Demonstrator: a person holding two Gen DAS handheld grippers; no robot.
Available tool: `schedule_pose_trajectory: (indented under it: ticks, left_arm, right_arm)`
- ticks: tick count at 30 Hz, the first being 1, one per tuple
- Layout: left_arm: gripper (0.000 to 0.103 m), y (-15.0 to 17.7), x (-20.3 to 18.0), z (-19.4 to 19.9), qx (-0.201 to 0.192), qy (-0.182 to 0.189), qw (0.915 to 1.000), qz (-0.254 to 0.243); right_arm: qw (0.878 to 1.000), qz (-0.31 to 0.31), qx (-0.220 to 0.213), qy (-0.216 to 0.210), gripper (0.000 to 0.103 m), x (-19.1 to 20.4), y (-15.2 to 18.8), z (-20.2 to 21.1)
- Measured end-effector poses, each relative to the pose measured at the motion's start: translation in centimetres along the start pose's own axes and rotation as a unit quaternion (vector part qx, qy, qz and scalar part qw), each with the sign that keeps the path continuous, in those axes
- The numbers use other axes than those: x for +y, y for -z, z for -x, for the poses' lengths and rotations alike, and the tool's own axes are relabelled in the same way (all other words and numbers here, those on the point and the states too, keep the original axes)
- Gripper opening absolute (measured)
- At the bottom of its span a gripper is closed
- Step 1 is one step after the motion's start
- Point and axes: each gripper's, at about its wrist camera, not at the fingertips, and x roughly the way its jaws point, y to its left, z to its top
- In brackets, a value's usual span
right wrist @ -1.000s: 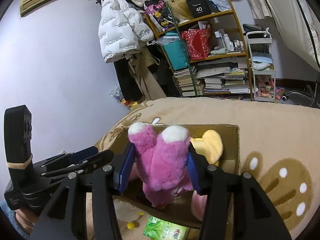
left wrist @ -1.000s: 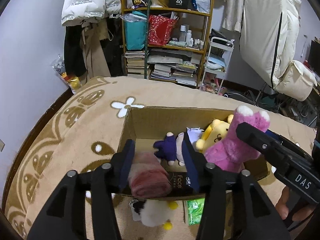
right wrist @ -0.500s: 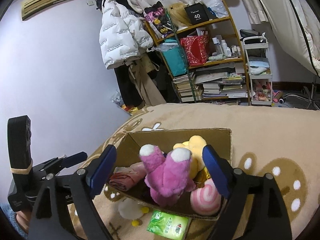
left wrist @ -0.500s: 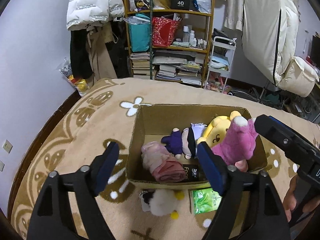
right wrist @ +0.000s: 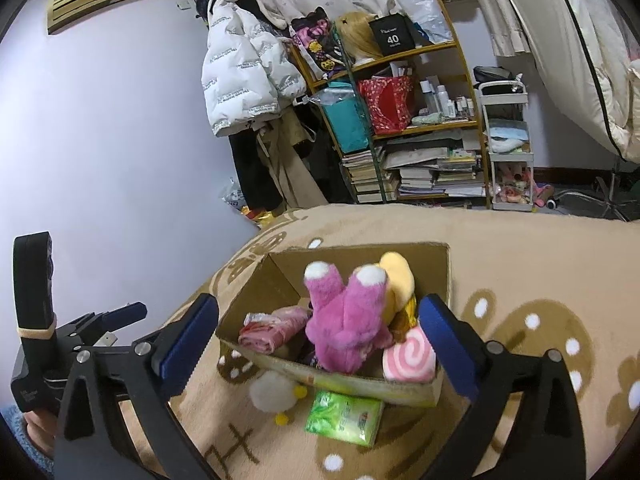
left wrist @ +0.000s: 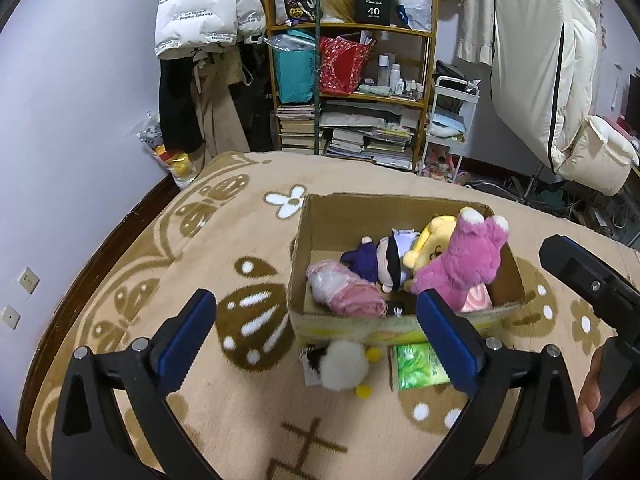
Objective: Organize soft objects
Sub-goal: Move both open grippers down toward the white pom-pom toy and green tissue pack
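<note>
A cardboard box (left wrist: 320,216) (right wrist: 440,264) on the beige rug holds a pink plush bear (left wrist: 460,268) (right wrist: 344,320), a yellow plush (left wrist: 430,236) (right wrist: 396,276), a small purple doll (left wrist: 368,260), a rolled pink cloth (left wrist: 344,292) (right wrist: 272,328) and a pink swirl plush (right wrist: 408,360). A white fluffy chick (left wrist: 344,364) (right wrist: 274,392) and a green tissue pack (left wrist: 420,366) (right wrist: 344,416) lie on the rug just in front of the box. My left gripper (left wrist: 316,344) and right gripper (right wrist: 320,348) are both open, empty, and held back from the box.
A cluttered shelf (left wrist: 352,80) with books and bags, hanging coats (left wrist: 208,12) and a white cart (left wrist: 448,128) stand beyond the rug. The wall (left wrist: 60,140) runs along the left. The rug (left wrist: 200,260) spreads around the box.
Both grippers opened wide, letting go of the pink cloth and the pink bear in the box, and pulled back and up away from it.
</note>
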Motion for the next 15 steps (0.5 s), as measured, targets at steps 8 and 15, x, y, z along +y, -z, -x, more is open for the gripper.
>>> schedule_pose_trajectory:
  ticks: [8, 15]
  left_arm:
    - [0.1, 1.2, 0.5, 1.4, 0.02, -0.004, 0.9998, 0.002]
    - [0.1, 2.1, 0.6, 1.5, 0.029, -0.007, 0.9995, -0.003]
  right_arm:
    - [1.0, 0.0, 0.018, 0.011, 0.103, 0.5, 1.2, 1.3]
    - [0.999, 0.0, 0.043, 0.019, 0.103, 0.9, 2.6, 1.0]
